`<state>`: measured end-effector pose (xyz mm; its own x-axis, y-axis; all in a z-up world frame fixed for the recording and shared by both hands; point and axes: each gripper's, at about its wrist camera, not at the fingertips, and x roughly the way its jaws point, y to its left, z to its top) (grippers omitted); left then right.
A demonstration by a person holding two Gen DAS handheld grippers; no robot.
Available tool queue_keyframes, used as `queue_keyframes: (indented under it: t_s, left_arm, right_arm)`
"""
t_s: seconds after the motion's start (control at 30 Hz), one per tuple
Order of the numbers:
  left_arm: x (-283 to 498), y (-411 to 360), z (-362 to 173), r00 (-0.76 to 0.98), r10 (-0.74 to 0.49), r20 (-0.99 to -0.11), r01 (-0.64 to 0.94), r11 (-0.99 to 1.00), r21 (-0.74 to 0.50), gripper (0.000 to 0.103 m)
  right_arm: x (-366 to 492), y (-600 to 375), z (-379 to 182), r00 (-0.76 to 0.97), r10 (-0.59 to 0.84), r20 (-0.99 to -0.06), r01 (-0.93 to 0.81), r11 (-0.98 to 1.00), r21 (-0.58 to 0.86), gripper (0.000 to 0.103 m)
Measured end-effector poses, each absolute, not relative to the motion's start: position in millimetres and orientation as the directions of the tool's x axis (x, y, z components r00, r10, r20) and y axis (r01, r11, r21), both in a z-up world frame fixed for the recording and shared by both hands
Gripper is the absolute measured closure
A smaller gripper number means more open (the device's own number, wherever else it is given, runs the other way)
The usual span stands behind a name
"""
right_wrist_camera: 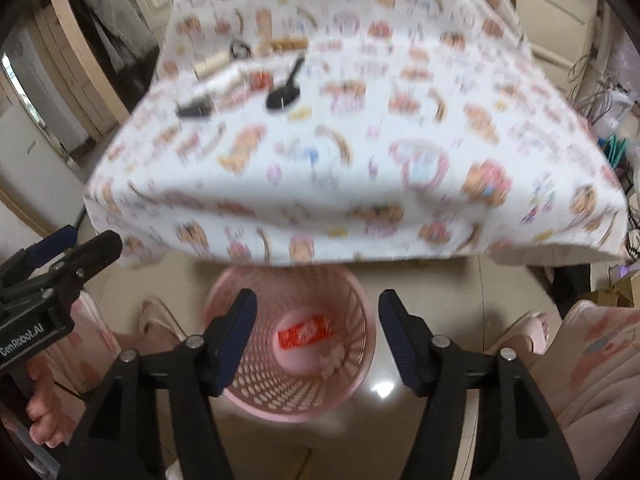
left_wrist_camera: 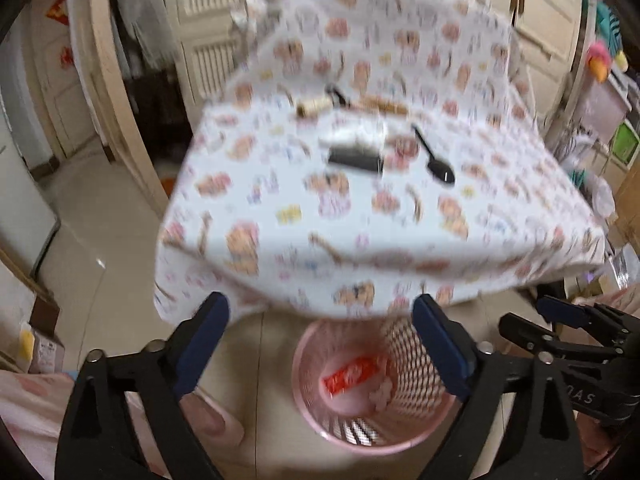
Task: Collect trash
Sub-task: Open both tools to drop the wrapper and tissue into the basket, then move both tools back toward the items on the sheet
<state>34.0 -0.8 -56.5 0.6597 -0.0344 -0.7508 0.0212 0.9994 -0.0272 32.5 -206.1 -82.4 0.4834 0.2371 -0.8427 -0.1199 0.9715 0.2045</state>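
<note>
A pink mesh trash basket [left_wrist_camera: 420, 364] [right_wrist_camera: 356, 312] stands on the floor under the table's front edge. Inside lie a red wrapper [left_wrist_camera: 350, 376] [right_wrist_camera: 306, 334] and a small pale scrap [left_wrist_camera: 382, 394] [right_wrist_camera: 332, 358]. My left gripper [left_wrist_camera: 320, 320] is open and empty above the basket. My right gripper [right_wrist_camera: 318, 312] is open and empty above it too. On the patterned tablecloth [left_wrist_camera: 360, 216] [right_wrist_camera: 360, 152] lie a black spoon [left_wrist_camera: 434, 160] [right_wrist_camera: 284, 94], a black flat piece [left_wrist_camera: 354, 158] [right_wrist_camera: 194, 110], a clear wrapper [left_wrist_camera: 356, 132] [right_wrist_camera: 224, 78] and a cardboard tube [left_wrist_camera: 314, 106] [right_wrist_camera: 212, 65].
A black ring [right_wrist_camera: 240, 50] and a brown stick [left_wrist_camera: 382, 106] [right_wrist_camera: 288, 44] lie at the table's back. The person's slippered feet [right_wrist_camera: 520, 332] stand either side of the basket. Doors and cupboards [left_wrist_camera: 200, 32] stand behind; clutter fills the right side [left_wrist_camera: 608, 120].
</note>
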Motion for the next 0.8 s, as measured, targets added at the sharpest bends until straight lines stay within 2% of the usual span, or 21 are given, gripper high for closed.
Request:
queue_keyframes:
  t_s: [0.17,0.3,0.6,0.8]
  left_arm:
    - [26.8,-2.7,-38.0,0.734,-0.013,-0.679,0.016,1.0,-0.003,0.002]
    - [22.3,-2.5,-30.8,0.764,-0.014,-0.645,0.009,1.0,-0.01,0.001]
    - [17.5,-4.0,-28.9,0.769,0.029,-0.639,-0.009,0.999,0.034,0.001]
    - [3.0,-1.7,-6.3,0.829,0.033,-0.558,-0.015,0.999,0.036,0.001]
  right_arm:
    - [21.0,-203.7,-53.5,0.602,0.203,-0.773,-0.163,0.978,0.13,0.035]
    - [13.4,-205.7,-42.4,0.647,0.21,-0.733,-0.184,0.976,0.116,0.032]
    - [11.7,-216.0,-35.2,0.67,0.198,-0.715,-0.156,0.98,0.124,0.028]
    - [9.2,-220.6,-27.9,0.691,0.204,-0.694,-0.147,0.979,0.141,0.025]
